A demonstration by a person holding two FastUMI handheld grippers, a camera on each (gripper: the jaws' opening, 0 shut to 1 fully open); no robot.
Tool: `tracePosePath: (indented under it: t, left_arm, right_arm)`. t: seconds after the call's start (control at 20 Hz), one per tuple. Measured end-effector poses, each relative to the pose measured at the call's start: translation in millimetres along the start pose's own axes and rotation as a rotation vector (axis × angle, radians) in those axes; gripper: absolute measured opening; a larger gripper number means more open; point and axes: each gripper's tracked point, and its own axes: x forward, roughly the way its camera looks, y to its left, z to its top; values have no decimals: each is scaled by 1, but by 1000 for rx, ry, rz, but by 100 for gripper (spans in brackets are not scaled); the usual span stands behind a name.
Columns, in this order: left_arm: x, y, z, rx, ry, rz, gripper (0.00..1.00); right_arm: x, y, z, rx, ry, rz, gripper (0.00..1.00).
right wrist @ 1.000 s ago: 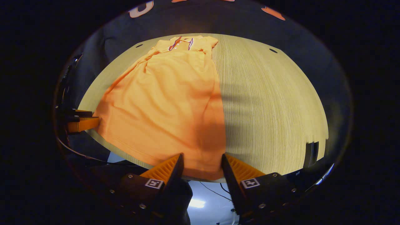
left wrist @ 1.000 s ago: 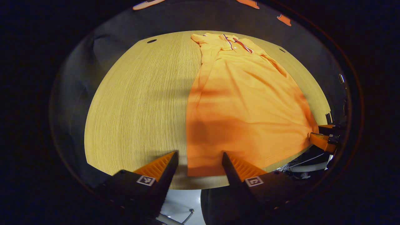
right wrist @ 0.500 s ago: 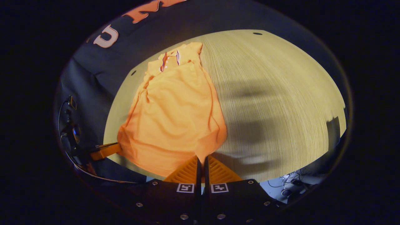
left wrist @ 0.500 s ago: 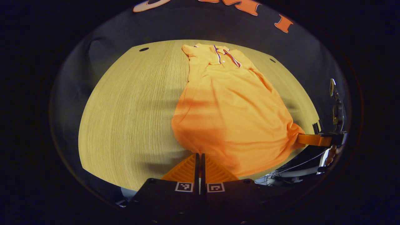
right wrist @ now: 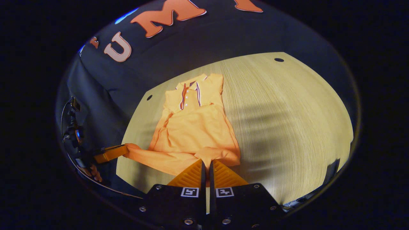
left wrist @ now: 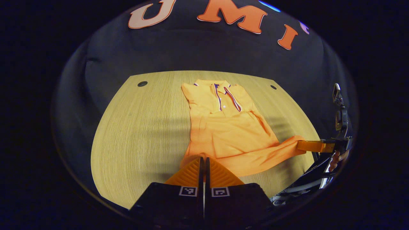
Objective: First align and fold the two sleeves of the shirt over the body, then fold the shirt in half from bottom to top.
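- The worktop (left wrist: 140, 127) is a pale wood surface with the orange shirt (left wrist: 223, 127) lying on it, collar end toward the booth wall. The shirt looks narrow with straight sides, so the sleeves seem to be folded over the body already. That's a guess from the outline, since the sleeves themselves are hard to make out.
- So the job looks to be on its second half, the bottom-to-top fold. The hem (right wrist: 179, 161) is lifted off the worktop and stretched between the two claws. It sits roughly over the lower body of the shirt, not yet up at the collar (left wrist: 223, 92).
- What's left: carry the hem up to the shoulders, lay it down and let go. It sags a bit between the corners, so it might land wrinkled.
- The left claw (left wrist: 204, 161) is clenched on one hem corner, fingers pressed together with fabric pinched between them.
- The right claw (right wrist: 206, 164) is the same story, clamped on the other hem corner. The left gripper view also catches it off to the side with cloth trailing from it.
- Compared with a second ago: both claws were spread wide at the flat hem then. Half a second ago they had closed on it. Now the hem has travelled well up the shirt, and much less of the body shows unfolded.
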Motion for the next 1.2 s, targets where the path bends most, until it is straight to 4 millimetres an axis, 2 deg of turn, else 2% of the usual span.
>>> tracePosePath:
  t: [0.3,0.6,0.95,1.05,1.2]
  left_arm:
    - [31,7,83,26,-76,-22,2]
    - [80,25,153,33,-104,-47,2]
    - [155,60,218,44,-124,-46,2]
    - [184,68,229,45,-97,-54,2]
    - [222,79,237,54,-51,-48,2]
  right_arm:
    - [24,16,78,-79,-54,-44,5]
    - [61,20,143,-99,-72,-85,5]
    - [121,5,204,-87,-48,-131,6]
    - [146,-4,216,-75,-22,-144,6]
    - [184,-12,222,-22,43,-159,6]
